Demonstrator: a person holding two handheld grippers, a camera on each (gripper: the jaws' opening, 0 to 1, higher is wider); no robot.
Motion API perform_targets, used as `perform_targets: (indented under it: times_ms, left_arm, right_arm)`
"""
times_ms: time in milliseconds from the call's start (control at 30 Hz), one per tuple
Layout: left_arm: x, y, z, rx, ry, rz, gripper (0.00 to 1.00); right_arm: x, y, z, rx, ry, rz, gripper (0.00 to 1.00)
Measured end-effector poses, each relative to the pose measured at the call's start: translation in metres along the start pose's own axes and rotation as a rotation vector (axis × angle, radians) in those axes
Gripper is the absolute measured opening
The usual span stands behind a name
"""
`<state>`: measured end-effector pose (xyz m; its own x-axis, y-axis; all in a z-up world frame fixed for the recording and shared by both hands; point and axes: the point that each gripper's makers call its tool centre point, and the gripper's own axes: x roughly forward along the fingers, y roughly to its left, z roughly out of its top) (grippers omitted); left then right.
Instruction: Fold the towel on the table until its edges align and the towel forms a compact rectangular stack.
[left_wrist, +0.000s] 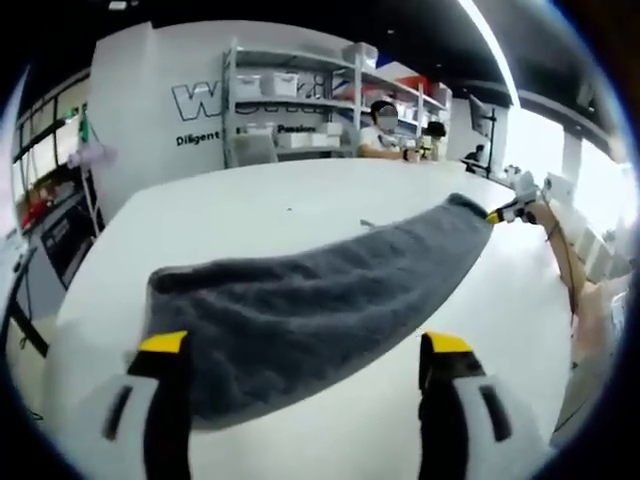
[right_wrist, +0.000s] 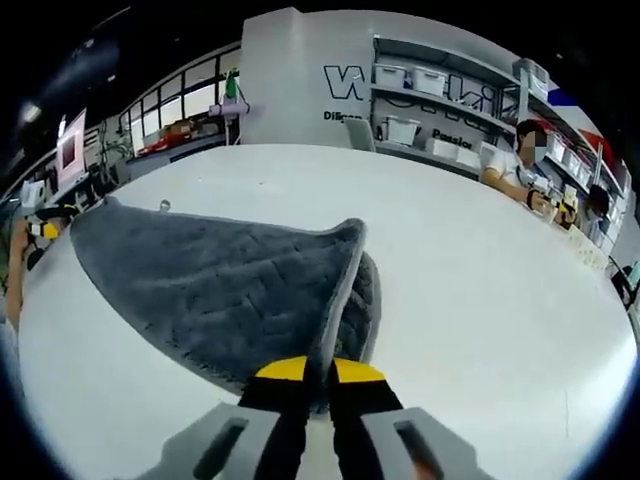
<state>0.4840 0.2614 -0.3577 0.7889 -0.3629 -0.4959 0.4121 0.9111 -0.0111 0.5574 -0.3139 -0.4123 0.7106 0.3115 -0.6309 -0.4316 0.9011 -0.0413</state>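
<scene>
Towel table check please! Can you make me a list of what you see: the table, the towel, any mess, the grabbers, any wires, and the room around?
Surface: white table, wide and bare around the towel.
Job's things: grey towel, lying partly folded, one layer over another; one end is lifted at the right gripper.
Clutter: one tiny speck on the table beyond the towel, too small to tell.
Grippers: left gripper open, jaws either side of the towel's near edge; right gripper shut on the towel's edge, also seen at the towel's far end in the left gripper view.
Cables: nothing seen.
Surroundings: shelves with white bins, a lettered white wall, people seated behind the table.
</scene>
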Motion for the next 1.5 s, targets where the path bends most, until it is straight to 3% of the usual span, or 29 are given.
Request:
perform_targets:
  times_ms: [600,1133,1500]
  left_arm:
    - [-0.006,0.005,0.003,-0.028,-0.036,0.002,1.0]
    - [-0.008,0.01,0.0,-0.033,-0.029,0.014,1.0]
    - [-0.014,0.01,0.005,-0.032,-0.057,0.022,1.0]
  right_arm:
    - [-0.005,-0.004,0.01,-0.027,0.009,-0.016,0.05]
    - [-0.012,-0.033,-0.01,0.0,0.069,-0.024,0.04]
    - [-0.023,-0.047,-0.025,-0.005,0.117,-0.041,0.04]
